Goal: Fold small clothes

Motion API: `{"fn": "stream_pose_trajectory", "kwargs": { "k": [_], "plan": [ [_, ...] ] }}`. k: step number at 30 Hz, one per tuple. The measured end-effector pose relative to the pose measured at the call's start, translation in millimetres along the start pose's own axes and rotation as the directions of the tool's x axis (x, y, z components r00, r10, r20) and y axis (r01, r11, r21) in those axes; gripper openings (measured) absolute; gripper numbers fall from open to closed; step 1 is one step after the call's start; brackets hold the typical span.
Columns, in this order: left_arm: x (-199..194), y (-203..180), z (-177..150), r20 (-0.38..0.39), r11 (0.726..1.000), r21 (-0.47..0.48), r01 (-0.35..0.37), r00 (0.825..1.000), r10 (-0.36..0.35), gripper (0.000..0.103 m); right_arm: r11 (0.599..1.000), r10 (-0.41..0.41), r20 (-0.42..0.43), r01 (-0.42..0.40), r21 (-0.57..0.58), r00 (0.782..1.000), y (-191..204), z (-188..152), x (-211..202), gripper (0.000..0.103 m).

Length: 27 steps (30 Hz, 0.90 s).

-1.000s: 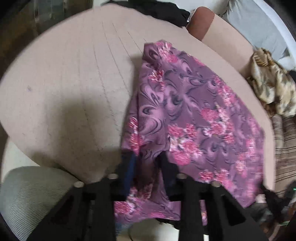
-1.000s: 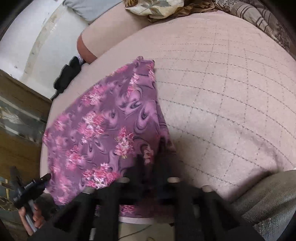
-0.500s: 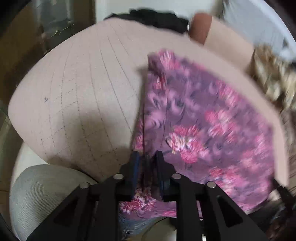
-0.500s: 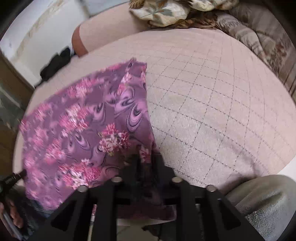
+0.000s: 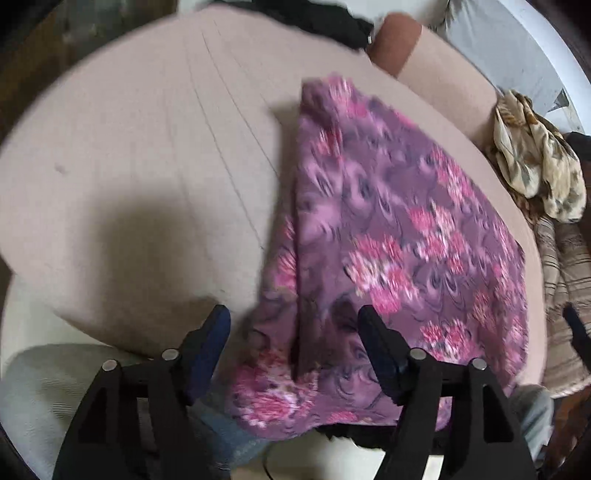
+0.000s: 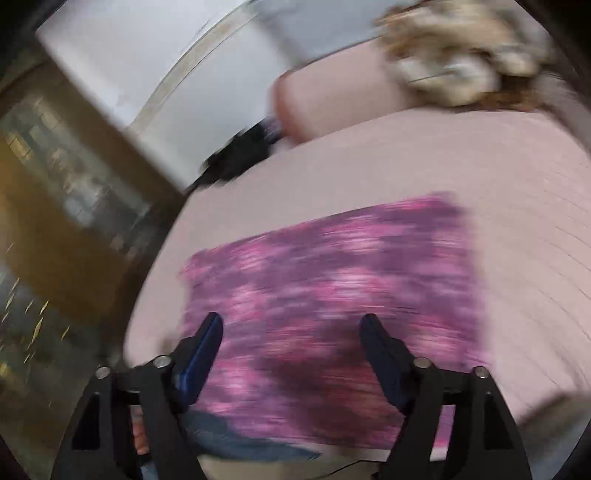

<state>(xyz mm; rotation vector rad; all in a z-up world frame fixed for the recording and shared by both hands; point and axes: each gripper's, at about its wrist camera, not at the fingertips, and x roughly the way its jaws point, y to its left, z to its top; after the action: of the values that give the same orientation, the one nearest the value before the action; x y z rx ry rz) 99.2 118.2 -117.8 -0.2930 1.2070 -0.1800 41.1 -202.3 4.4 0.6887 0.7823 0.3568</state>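
A purple cloth with pink flowers (image 5: 388,258) lies spread on a pink quilted cushion (image 5: 147,166), its near edge hanging over the front. My left gripper (image 5: 295,332) is open and empty, its jaws wide apart over the cloth's near left corner. In the right wrist view the same cloth (image 6: 332,295) is blurred by motion. My right gripper (image 6: 291,336) is open and empty above the cloth's near part.
A beige patterned cloth (image 5: 535,155) lies bunched at the right, over striped fabric (image 5: 561,266). A black garment (image 5: 332,22) lies at the cushion's far edge. A grey seat (image 5: 44,387) is at lower left. A wooden cabinet (image 6: 55,221) stands left in the right wrist view.
Both grippers held the cloth's near edge and have opened and let it go. The right gripper has swung left, blurring its view.
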Motion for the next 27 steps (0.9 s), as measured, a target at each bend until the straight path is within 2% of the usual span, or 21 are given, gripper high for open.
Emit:
{"fn": "stream_pose_trajectory", "kwargs": {
  "k": [2, 4, 5, 6, 7, 8, 9, 10, 12, 15, 19, 21, 23, 25, 27],
  "plan": [
    [6.6, 1.4, 0.7, -0.033, 1.0, 0.001, 0.012, 0.999, -0.012, 0.063, 0.994, 0.093, -0.12, -0.098, -0.037, 0.988, 35.7, 16.5, 32.1, 0.083],
    [5.3, 11.1, 1.1, -0.025, 0.997, -0.051, 0.06, 0.998, -0.062, 0.063, 0.982, 0.153, -0.226, -0.174, -0.075, 0.962, 72.3, 27.5, 64.2, 0.083],
    [4.4, 20.7, 1.2, -0.017, 0.989, -0.103, 0.102, 0.994, -0.104, 0.06, 0.976, 0.166, -0.282, -0.198, -0.088, 0.945, 91.0, 33.4, 84.3, 0.083],
    [2.3, 29.6, 0.6, -0.009, 0.983, -0.144, 0.115, 0.993, -0.118, 0.045, 0.975, 0.167, -0.322, -0.204, -0.085, 0.932, 103.9, 34.7, 99.7, 0.083],
    [1.1, 35.3, 0.1, -0.002, 0.978, -0.166, 0.129, 0.991, -0.131, 0.036, 0.978, 0.159, -0.361, -0.197, -0.071, 0.919, 114.8, 36.8, 116.9, 0.083],
    [0.0, 37.9, -0.4, 0.001, 0.971, -0.171, 0.164, 0.986, -0.166, 0.02, 0.982, 0.142, -0.408, -0.179, -0.053, 0.902, 123.7, 39.3, 136.3, 0.083],
    [-1.2, 39.7, -1.3, 0.002, 0.96, -0.177, 0.216, 0.976, -0.219, 0.013, 0.987, 0.123, -0.448, -0.156, -0.038, 0.886, 130.7, 39.9, 153.9, 0.083],
    [-4.0, 41.1, -2.4, 0.013, 0.956, -0.18, 0.233, 0.972, -0.235, 0.012, 0.99, 0.112, -0.474, -0.141, -0.027, 0.874, 135.4, 40.9, 169.2, 0.083],
    [-5.3, 43.6, -3.3, 0.023, 0.948, -0.185, 0.26, 0.965, -0.26, 0.011, 0.993, 0.07, -0.547, -0.11, -0.041, 0.834, 150.4, 39.7, 205.0, 0.083],
    [-7.8, 47.7, -2.6, 0.04, 0.925, -0.207, 0.318, 0.948, -0.316, 0.01, 0.995, 0.01, -0.602, -0.071, -0.077, 0.798, 163.3, 34.0, 239.2, 0.083],
    [-13.0, 51.3, -5.5, 0.057, 0.919, -0.208, 0.335, 0.942, -0.331, 0.01, 0.978, -0.145, -0.664, 0.004, -0.21, 0.733, 186.2, 17.2, 288.9, 0.079],
    [-17.9, 53.3, -5.1, 0.071, 0.919, -0.199, 0.341, 0.94, -0.333, 0.01, 0.967, -0.19, -0.698, 0.008, -0.255, 0.691, 190.5, 5.7, 309.5, 0.07],
    [-22.7, 54.6, -6.1, 0.098, 0.913, -0.196, 0.358, 0.934, -0.345, 0.009, 0.947, -0.247, -0.712, 0.009, -0.32, 0.658, 194.5, -7.0, 324.0, 0.069],
    [-27.5, 52.3, -5.1, 0.115, 0.919, -0.186, 0.348, 0.936, -0.332, 0.009, 0.915, -0.305, -0.687, 0.003, -0.404, 0.66, 199.6, -14.5, 327.4, 0.064],
    [-30.6, 45.1, -5.1, 0.122, 0.934, -0.158, 0.321, 0.945, -0.304, 0.009, 0.891, -0.353, -0.661, 0.023, -0.453, 0.662, 201.6, -15.1, 325.2, 0.042]
  ]
}}
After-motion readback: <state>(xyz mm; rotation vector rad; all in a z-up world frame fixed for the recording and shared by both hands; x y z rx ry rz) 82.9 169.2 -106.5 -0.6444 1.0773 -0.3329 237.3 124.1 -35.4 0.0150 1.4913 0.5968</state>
